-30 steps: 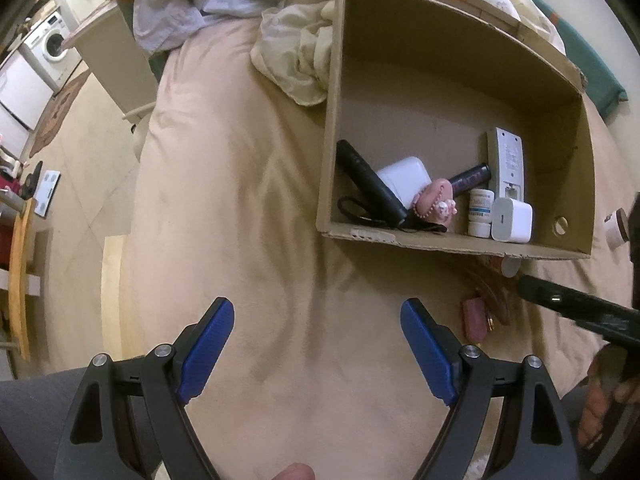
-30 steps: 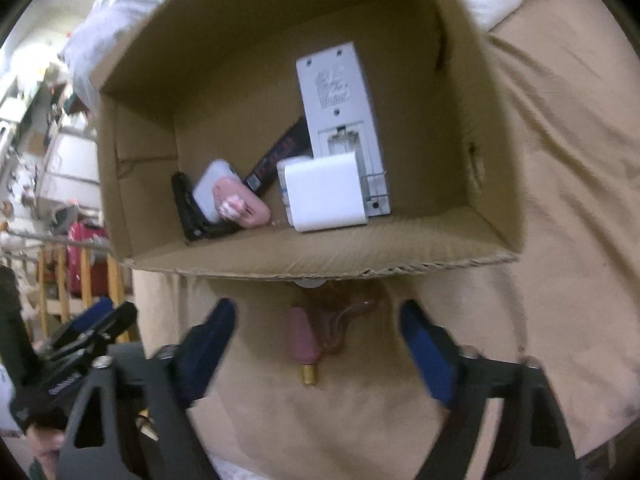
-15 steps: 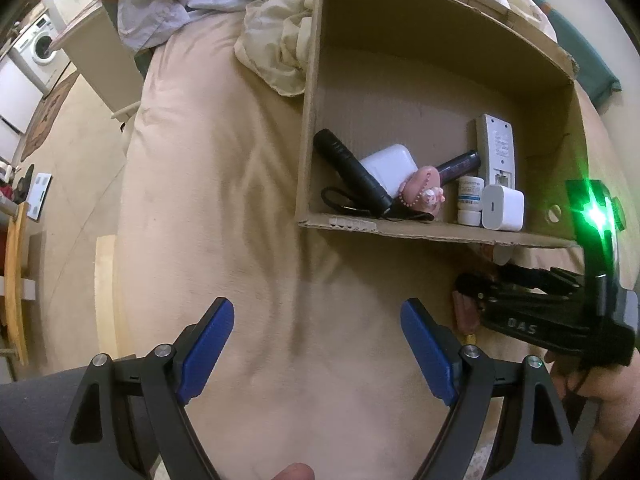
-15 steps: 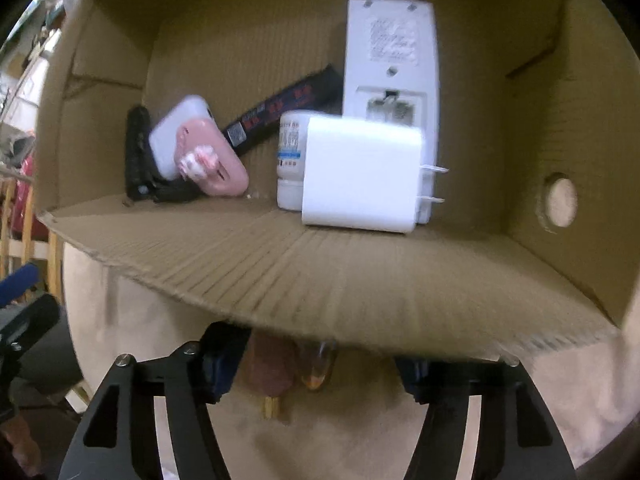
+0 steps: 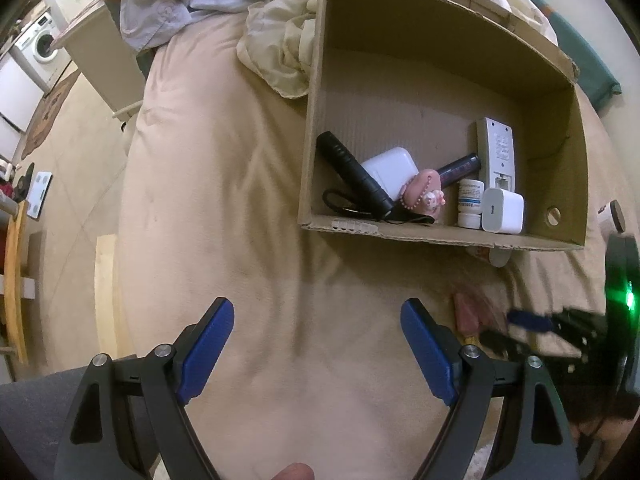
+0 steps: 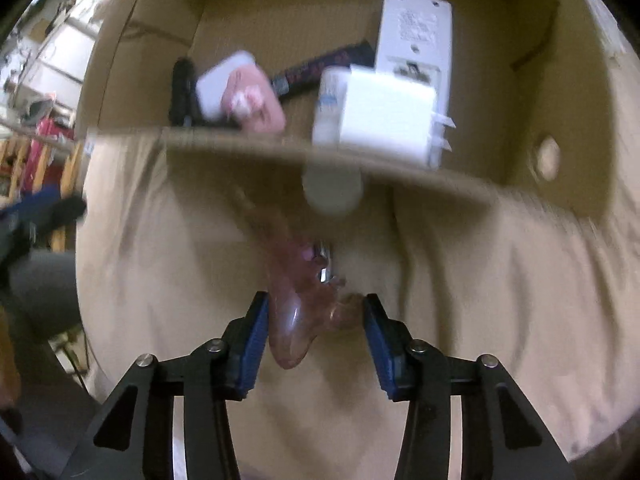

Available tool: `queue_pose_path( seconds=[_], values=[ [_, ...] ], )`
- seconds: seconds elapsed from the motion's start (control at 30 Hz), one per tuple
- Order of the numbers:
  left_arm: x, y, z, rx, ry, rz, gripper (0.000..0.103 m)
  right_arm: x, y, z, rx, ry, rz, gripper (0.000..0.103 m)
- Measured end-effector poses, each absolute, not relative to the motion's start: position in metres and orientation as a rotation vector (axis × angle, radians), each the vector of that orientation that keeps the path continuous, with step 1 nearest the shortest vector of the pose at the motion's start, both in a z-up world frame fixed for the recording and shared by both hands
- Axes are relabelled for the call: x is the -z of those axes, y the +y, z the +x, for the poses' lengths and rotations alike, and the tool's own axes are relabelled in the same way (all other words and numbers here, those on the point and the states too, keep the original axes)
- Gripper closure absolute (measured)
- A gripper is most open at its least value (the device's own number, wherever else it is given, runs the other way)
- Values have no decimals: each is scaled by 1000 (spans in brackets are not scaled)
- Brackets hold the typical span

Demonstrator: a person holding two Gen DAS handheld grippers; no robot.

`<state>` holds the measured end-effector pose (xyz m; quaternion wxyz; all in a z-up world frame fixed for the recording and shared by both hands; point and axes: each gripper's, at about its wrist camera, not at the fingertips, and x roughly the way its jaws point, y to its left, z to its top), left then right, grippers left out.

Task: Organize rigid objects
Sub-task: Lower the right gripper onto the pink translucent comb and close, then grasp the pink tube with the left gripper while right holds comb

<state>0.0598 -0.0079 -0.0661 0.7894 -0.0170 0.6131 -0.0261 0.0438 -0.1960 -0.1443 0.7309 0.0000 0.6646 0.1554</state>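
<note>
The right gripper is closing around a translucent pink plastic clip-like object that is lying on the beige bedspread just in front of the open brown cardboard box; the left pad is touching it, while the right pad is standing apart. The left gripper is hovering wide and empty over the bedspread. Inside the box are lying a white square charger, a white remote control and a black cylindrical flashlight.
</note>
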Motion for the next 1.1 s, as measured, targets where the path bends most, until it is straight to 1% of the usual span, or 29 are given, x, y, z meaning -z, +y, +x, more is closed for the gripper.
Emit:
queue_pose_path(
  seconds=[0.03, 0.07, 0.17, 0.23, 0.33, 0.4, 0.43, 0.57, 0.63, 0.77, 0.8, 0.83, 0.9, 0.93, 1.1],
  values=[
    [66, -8, 60, 61, 1323, -42, 19, 145, -199, 37, -336, 1480, -17, 63],
    [65, -8, 60, 66, 1324, -47, 19, 147, -202, 33, -332, 1499, -31, 66],
    [62, -10, 58, 81, 1321, -48, 19, 151, -209, 19, -322, 1528, -53, 66],
    [61, -13, 57, 90, 1318, -42, 19, 156, -209, 14, -332, 1550, -54, 59],
    [61, -17, 57, 94, 1316, -35, 19, 159, -205, 17, -309, 1532, -60, 52],
    [62, -16, 56, 88, 1314, -31, 19, 160, -189, 20, -307, 1498, -88, 50],
    [63, -15, 56, 83, 1313, -28, 19, 160, -185, 22, -303, 1488, -113, 45],
    [69, -8, 57, 59, 1325, -20, 19, 167, -175, 32, -298, 1497, -128, 37],
    [70, -6, 57, 52, 1331, -23, 19, 170, -171, 41, -294, 1480, -114, 31],
    [71, -8, 56, 54, 1324, -9, 19, 175, -155, 41, -307, 1452, -171, 30],
    [71, -9, 56, 55, 1323, -3, 19, 175, -151, 33, -314, 1443, -191, 38],
    [71, -10, 56, 56, 1322, 3, 19, 174, -149, 27, -318, 1437, -204, 58],
    [72, -12, 56, 60, 1323, 6, 19, 168, -149, 24, -322, 1429, -187, 64],
    [72, -13, 55, 61, 1323, 10, 19, 166, -151, 24, -329, 1434, -156, 65],
    [77, -20, 53, 76, 1332, 41, 19, 152, -155, 12, -349, 1437, -58, 66]
  ],
)
